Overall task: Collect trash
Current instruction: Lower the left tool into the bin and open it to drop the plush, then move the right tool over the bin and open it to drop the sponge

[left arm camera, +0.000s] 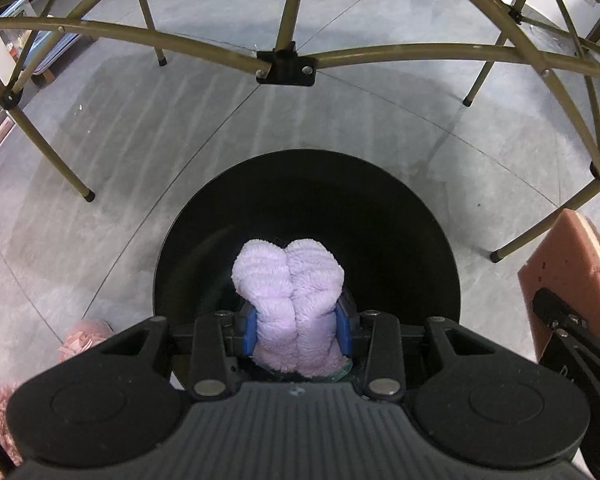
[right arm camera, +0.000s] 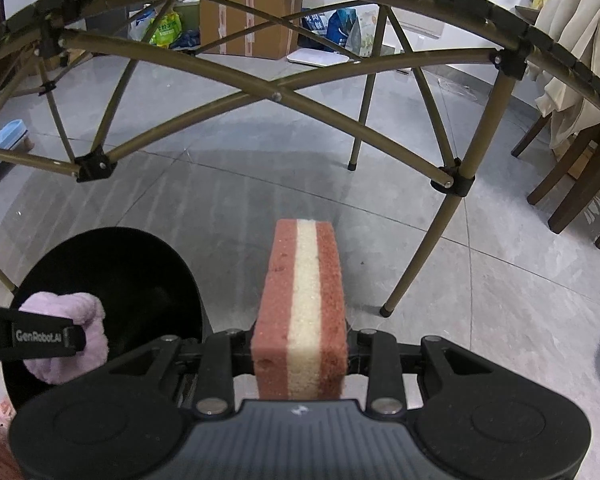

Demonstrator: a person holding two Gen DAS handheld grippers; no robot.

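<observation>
The left tongs pinch a lilac fluffy cloth by its lower part, right above the black bin on the floor. It looks soft, light and limp, so it should drop freely. The right tongs clamp a pink-and-cream sponge beside the bin; springy and light, it is best gripped across its flat faces.

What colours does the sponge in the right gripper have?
The sponge is reddish-pink outside, with a cream stripe through its middle; the right wrist view shows it best.

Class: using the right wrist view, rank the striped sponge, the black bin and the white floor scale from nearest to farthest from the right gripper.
1. Striped sponge, clamped in the right gripper.
2. Black bin, left.
3. White floor scale, far beyond the table legs.
</observation>
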